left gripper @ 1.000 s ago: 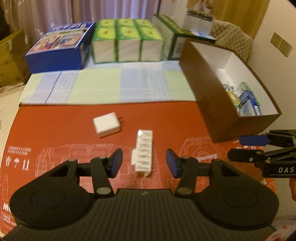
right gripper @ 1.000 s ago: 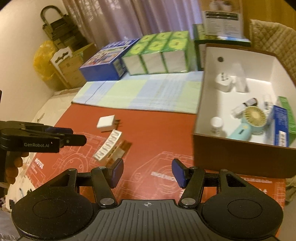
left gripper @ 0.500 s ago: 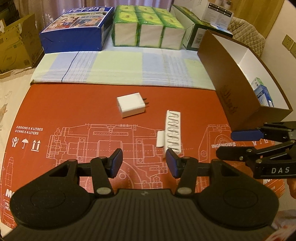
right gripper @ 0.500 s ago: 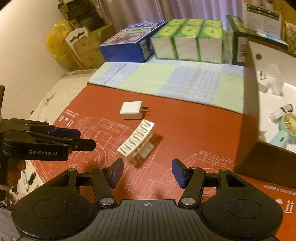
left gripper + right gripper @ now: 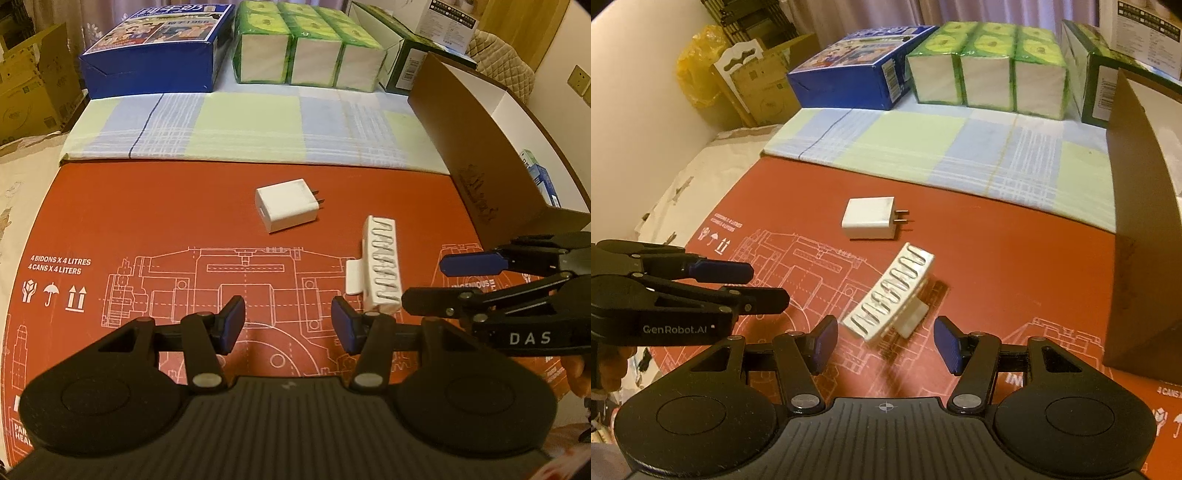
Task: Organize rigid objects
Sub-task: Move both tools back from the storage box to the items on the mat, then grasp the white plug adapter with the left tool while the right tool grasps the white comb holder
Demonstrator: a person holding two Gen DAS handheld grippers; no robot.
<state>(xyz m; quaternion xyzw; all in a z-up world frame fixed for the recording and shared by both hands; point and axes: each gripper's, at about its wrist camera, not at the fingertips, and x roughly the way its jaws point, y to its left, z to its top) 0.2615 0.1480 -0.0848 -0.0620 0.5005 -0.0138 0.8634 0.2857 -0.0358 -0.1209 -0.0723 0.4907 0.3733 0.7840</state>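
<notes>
A white wall charger (image 5: 287, 204) (image 5: 870, 218) with two metal prongs lies on the red mat. Nearer lies a long white ribbed clip-like piece (image 5: 382, 268) (image 5: 892, 294). My left gripper (image 5: 288, 325) is open over the mat, with nothing between its blue pads; the ribbed piece is just to its right. My right gripper (image 5: 885, 341) is open too, and the ribbed piece lies just ahead of its fingertips, untouched. Each gripper shows from the side in the other's view: the right gripper (image 5: 436, 280), the left gripper (image 5: 761, 284).
A tall brown cardboard box (image 5: 480, 155) (image 5: 1137, 221) with a white inside stands on the right; small packs show in it. At the back, past a checked cloth (image 5: 258, 129), stand a blue box (image 5: 155, 55), green tissue packs (image 5: 306, 59) and a dark green box (image 5: 1089, 74).
Both grippers came forward and down toward the mat. The charger and ribbed piece loom larger; the ribbed piece has shifted right of my left gripper and now sits right before the right one.
</notes>
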